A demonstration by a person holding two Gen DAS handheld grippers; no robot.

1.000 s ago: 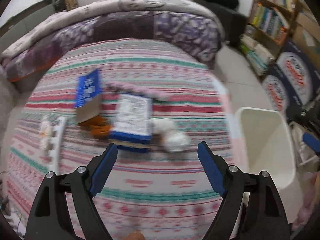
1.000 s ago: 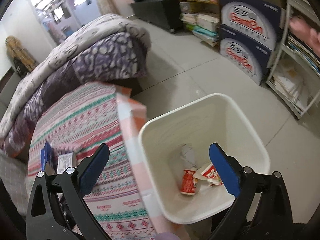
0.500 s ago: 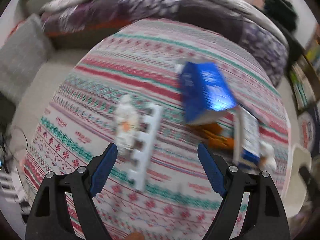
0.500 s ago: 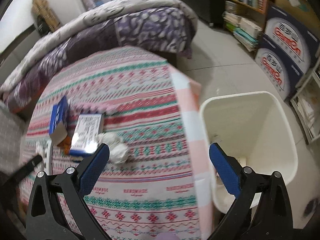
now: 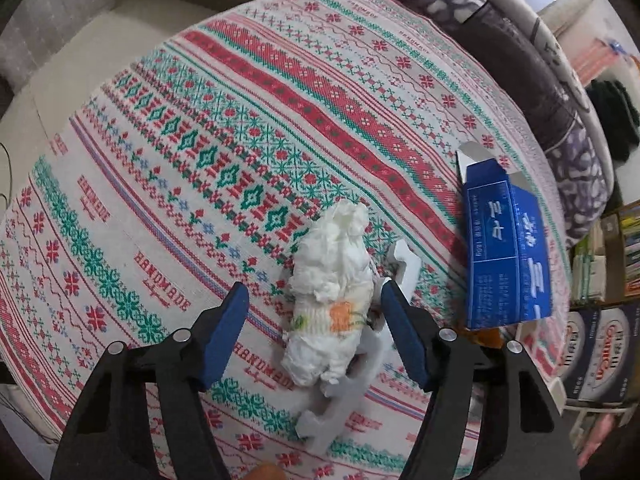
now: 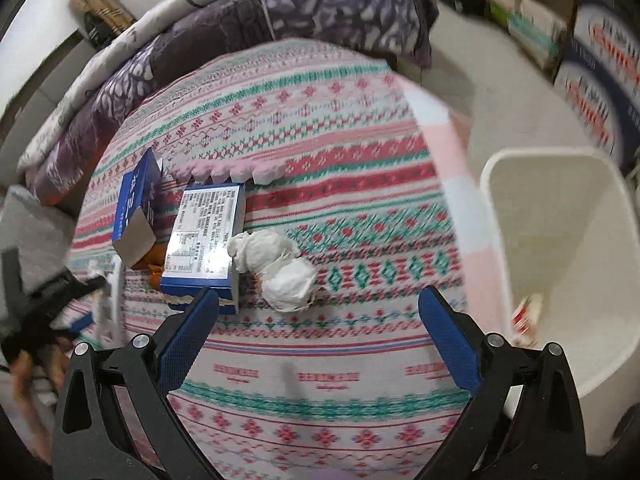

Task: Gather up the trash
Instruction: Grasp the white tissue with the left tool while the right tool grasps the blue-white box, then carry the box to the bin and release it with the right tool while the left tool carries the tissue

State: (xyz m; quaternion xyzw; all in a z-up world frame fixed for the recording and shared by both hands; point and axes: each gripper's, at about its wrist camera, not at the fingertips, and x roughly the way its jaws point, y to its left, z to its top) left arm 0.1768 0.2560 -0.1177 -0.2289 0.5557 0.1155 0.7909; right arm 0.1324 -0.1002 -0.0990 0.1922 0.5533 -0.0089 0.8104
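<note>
On the patterned bedspread (image 5: 248, 92), your left gripper (image 5: 314, 334) is closing around a crumpled tissue wad (image 5: 334, 296), pads not yet touching; your right gripper (image 6: 318, 338) hangs wide and empty, the white bin (image 6: 560, 248) at far right.

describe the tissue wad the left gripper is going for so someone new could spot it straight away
Start at the patterned tablecloth, then find the upright blue carton near its edge. Beside that, between the closing jaws of the left gripper, lies a crumpled white tissue wad, resting against a white foam strip. Unlike the plain white wads by the flat box, this one shows an orange printed patch.
</note>
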